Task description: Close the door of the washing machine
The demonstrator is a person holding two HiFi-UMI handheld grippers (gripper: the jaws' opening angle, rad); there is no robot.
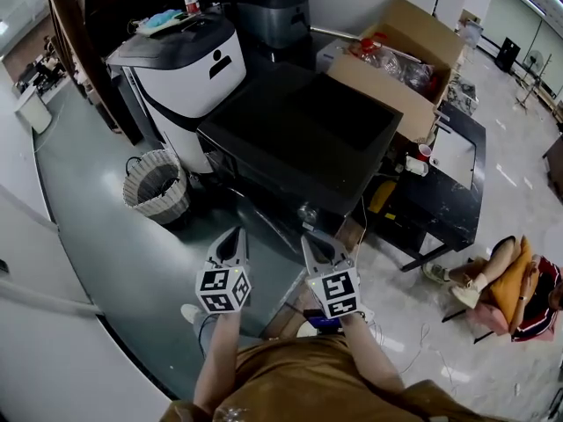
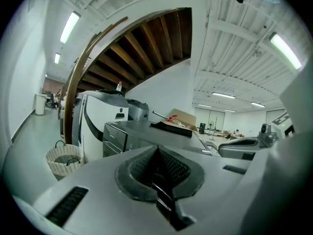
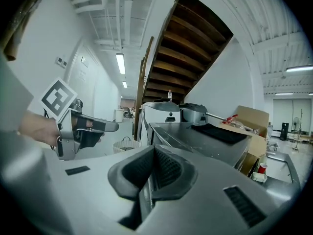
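Head view — left gripper (image 1: 236,234) closed, empty

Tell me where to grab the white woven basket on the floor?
Grab the white woven basket by its top rim, coming straight down from above. It stands upright with its mouth open, so the thin wall probably gives the jaws an edge to pinch, one inside, one outside.

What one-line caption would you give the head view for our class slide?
Left gripper and right gripper, both shut and empty, face a dark washing machine; woven basket beside it.
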